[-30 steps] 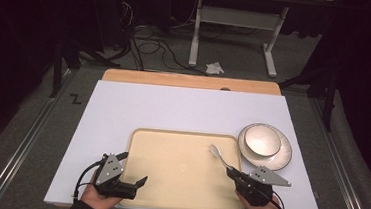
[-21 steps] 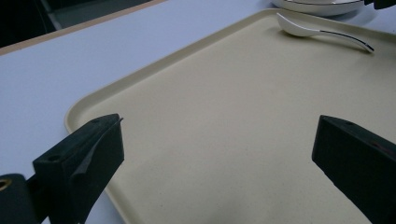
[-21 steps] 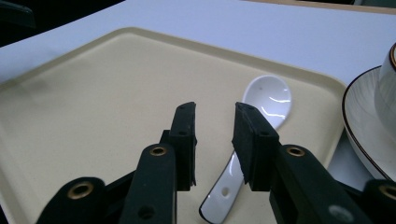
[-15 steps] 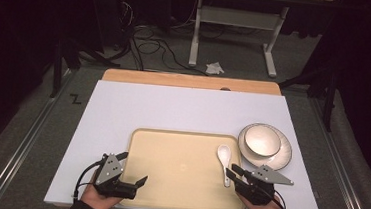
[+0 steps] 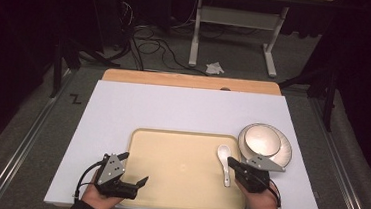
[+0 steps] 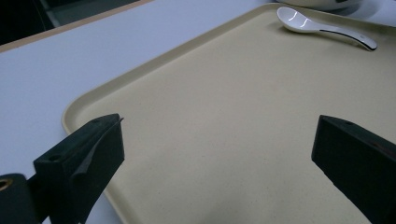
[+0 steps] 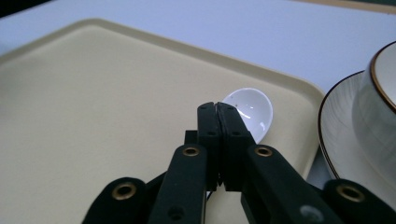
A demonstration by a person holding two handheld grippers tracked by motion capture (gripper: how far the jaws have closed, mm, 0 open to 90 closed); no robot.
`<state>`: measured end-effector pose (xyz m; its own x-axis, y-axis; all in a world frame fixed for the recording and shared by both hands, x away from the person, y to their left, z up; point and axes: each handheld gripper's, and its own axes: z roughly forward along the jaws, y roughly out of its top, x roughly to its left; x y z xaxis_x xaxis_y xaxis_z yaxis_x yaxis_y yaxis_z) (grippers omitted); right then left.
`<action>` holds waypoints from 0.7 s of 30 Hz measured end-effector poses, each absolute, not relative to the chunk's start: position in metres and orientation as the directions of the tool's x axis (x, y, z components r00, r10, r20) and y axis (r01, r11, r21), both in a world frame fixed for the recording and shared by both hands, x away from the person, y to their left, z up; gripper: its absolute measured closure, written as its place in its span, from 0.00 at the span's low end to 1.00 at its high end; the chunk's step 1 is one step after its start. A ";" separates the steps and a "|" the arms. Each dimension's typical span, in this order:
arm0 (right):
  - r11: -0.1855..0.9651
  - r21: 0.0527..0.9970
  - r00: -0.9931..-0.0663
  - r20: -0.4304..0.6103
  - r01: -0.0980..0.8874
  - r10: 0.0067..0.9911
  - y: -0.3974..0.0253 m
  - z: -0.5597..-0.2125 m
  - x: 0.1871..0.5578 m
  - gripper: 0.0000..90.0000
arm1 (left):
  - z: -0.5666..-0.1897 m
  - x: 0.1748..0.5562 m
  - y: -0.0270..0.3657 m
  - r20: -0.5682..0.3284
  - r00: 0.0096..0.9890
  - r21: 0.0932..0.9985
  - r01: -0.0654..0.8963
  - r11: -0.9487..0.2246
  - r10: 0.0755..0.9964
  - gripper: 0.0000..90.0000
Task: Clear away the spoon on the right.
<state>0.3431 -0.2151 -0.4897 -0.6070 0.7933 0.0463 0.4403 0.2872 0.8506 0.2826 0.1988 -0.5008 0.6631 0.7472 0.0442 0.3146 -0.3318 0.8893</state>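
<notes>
Spoon [image 5: 224, 163] lies on the tray [image 5: 167, 183], just left of the closed, empty right claw [image 5: 234, 164].

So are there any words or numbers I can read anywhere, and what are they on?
"Z": a black mark on the grey floor left of the table; it may be just tape in that shape.
No words, labels or numbers can be read on the tray, the spoon, the bowl, the plate or the grippers.

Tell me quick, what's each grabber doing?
Left gripper: open, holding nothing, over the tray.
Right gripper: jaws shut; whether they pinch the white spoon cannot be told.
</notes>
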 end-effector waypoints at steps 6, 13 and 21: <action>0.363 0.783 -0.606 0.022 0.505 0.795 -0.184 -0.496 0.372 1.00 | -0.500 0.282 0.202 0.039 0.658 0.894 0.313 -0.320 0.752 0.04; 0.417 0.716 -0.596 -0.001 0.561 0.803 -0.174 -0.503 0.383 1.00 | -0.499 0.282 0.204 0.035 0.656 0.897 0.312 -0.313 0.754 0.04; 0.386 0.716 -0.567 0.016 0.582 0.824 -0.187 -0.501 0.384 1.00 | -0.499 0.281 0.202 0.037 0.657 0.895 0.312 -0.317 0.753 0.04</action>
